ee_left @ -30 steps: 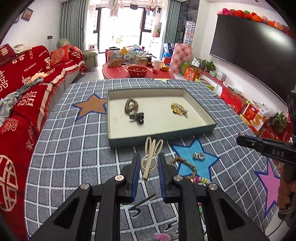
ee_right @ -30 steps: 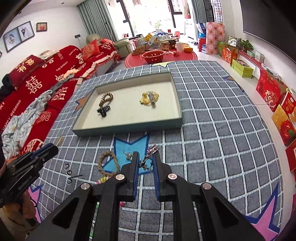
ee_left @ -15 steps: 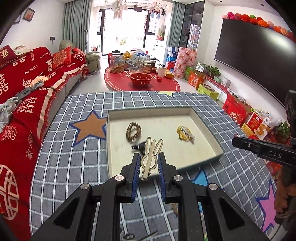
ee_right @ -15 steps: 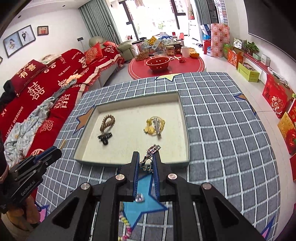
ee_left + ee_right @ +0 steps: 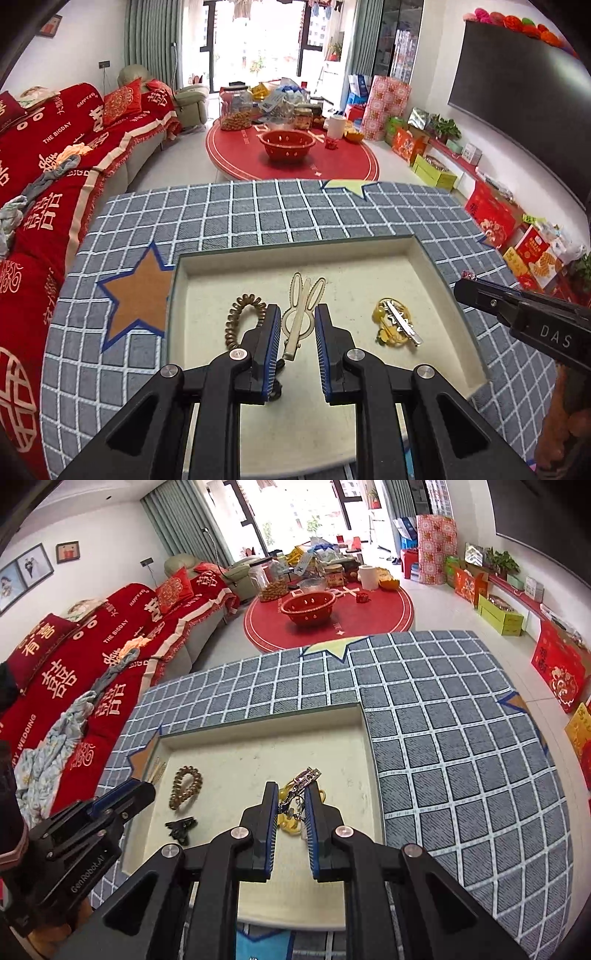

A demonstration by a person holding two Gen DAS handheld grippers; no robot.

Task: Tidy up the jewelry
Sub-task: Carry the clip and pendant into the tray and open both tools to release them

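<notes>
My left gripper is shut on a cream rabbit-ear hair clip and holds it over the cream tray. My right gripper is shut on a silver sparkly clip, above a yellow ornament in the tray. In the tray lie a brown bead bracelet, also in the right wrist view, a yellow ornament with a silver clip, and a small black claw clip. The right gripper shows at the right of the left view.
The tray sits on a grey checked table cover with stars. A red sofa runs along the left. A round red table with a red bowl stands beyond. Red boxes line the right wall.
Both grippers have moved forward from the table's near part to over the tray, each still carrying its clip. The loose jewelry on the blue star has dropped out of view.
</notes>
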